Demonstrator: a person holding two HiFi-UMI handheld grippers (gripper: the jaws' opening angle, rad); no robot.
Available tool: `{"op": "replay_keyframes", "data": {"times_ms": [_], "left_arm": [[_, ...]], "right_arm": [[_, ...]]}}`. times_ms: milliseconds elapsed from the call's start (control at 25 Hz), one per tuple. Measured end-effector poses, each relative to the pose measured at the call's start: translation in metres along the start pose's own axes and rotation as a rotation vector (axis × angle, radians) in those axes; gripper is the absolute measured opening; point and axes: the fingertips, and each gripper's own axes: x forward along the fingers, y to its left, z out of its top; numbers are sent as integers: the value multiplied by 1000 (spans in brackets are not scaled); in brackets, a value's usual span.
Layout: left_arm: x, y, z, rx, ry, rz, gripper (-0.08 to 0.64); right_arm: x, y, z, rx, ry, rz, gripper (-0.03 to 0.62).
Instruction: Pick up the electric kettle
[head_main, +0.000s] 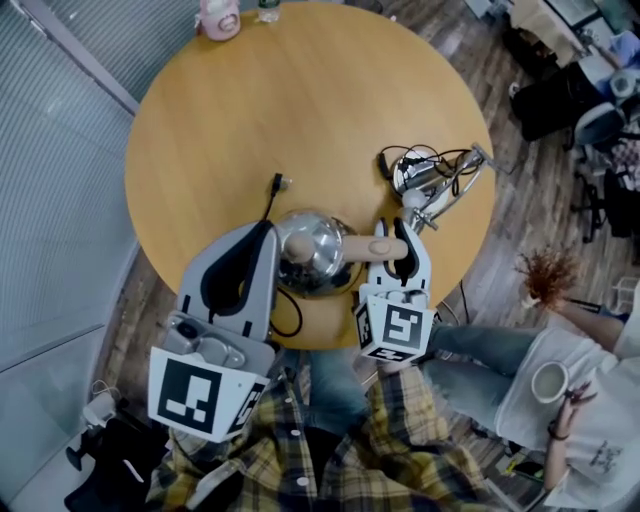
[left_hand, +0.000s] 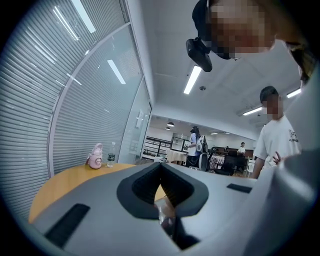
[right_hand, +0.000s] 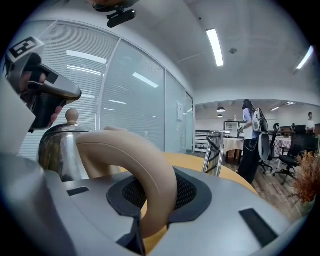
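Observation:
A shiny steel electric kettle (head_main: 310, 250) with a beige loop handle (head_main: 370, 248) is over the near edge of the round wooden table (head_main: 300, 100). My right gripper (head_main: 398, 262) is shut on that handle; in the right gripper view the handle (right_hand: 145, 170) curves down between the dark pads of the right gripper (right_hand: 150, 202), with the kettle body (right_hand: 57, 145) to its left. My left gripper (head_main: 262, 262) presses against the kettle's left side. In the left gripper view the left gripper (left_hand: 162, 200) has its jaws nearly together, with a shiny sliver of kettle (left_hand: 167, 222) between them.
A black cord and plug (head_main: 278, 183) lie on the table behind the kettle. A metal stand with tangled cables (head_main: 425, 175) sits at the table's right. A pink flask (head_main: 219, 18) and a water bottle (head_main: 268, 10) stand at the far edge. A seated person holds a cup (head_main: 550, 380) at the right.

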Motion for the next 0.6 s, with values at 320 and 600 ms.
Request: {"op": "replay_keyframes", "data": {"times_ms": [320,600], "left_arm": [[-9,-11,36,-10,-51,-21,2],[-19,-24,67,-8,-94,-34,2]], "right_arm": [[-21,-4,53,-44,-29,20,100],[-47,-16,88,-61,-59,33,100]]}}
